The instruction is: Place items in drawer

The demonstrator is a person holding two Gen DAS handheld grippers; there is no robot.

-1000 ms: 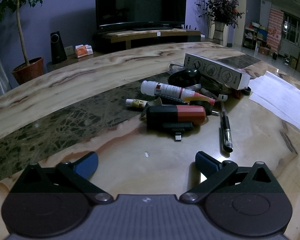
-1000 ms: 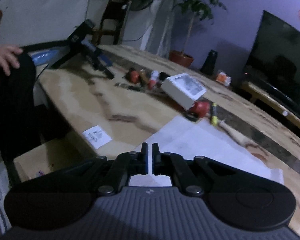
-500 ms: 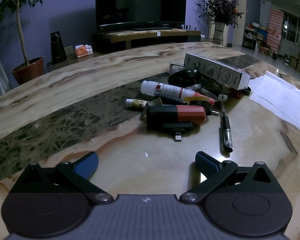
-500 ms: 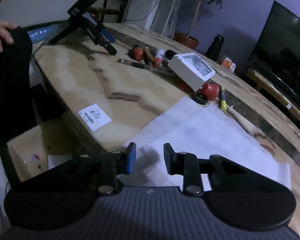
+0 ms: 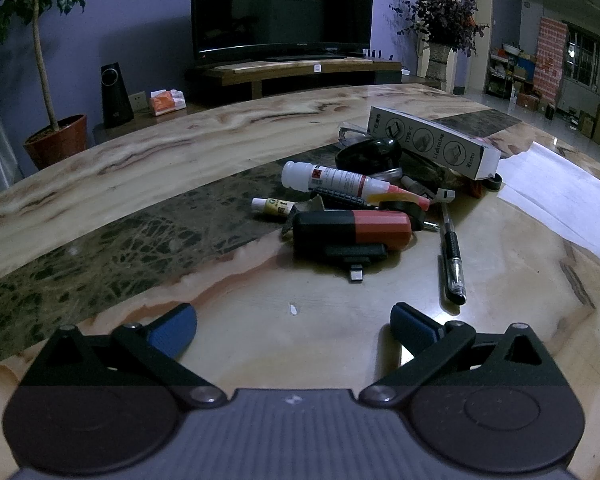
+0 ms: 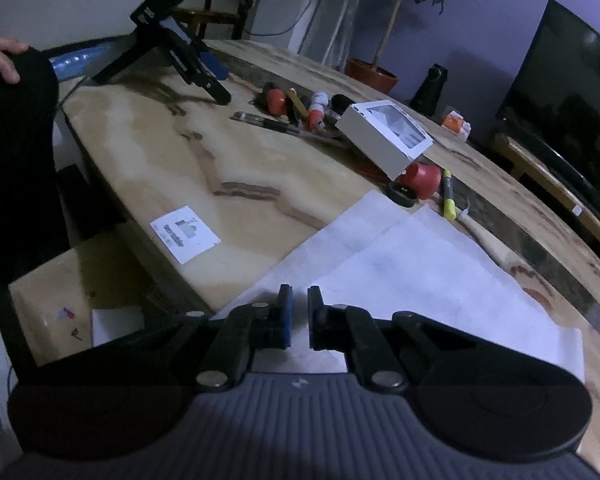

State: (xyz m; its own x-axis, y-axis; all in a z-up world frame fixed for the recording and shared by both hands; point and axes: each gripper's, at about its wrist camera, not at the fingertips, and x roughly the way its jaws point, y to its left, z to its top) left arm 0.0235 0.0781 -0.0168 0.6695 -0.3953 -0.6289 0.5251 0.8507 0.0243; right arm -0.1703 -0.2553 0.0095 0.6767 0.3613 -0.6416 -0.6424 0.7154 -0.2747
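- The left gripper (image 5: 294, 320), black with blue pads, hovers low over the pale marbled stone table (image 5: 140, 168) with its jaws spread wide and nothing between them.
- At 12 o'clock from its fingers lies a heap of small items: a black-and-red block-shaped device (image 5: 350, 230) with a small plug at its near edge lies closest.
- Behind that device, at 12 o'clock, a white glue bottle with a red nozzle (image 5: 340, 180) lies on its side; a small white tube (image 5: 272, 207) rests at the device's 10 o'clock.
- A black pen (image 5: 452, 258) lies at 3 o'clock of the device, just beside it.
- A long white cardboard box with round icons (image 5: 432, 142) sits at 1 o'clock, at the far end of the heap.
- The right gripper (image 6: 298, 316) has just been closing; a narrow gap remains between its pads, which grasp nothing, above the near corner of white paper sheets (image 6: 420, 280).
- A small white printed card (image 6: 184, 233) lies at 10 o'clock from that gripper, near the table edge.
- No drawer can be made out for certain.
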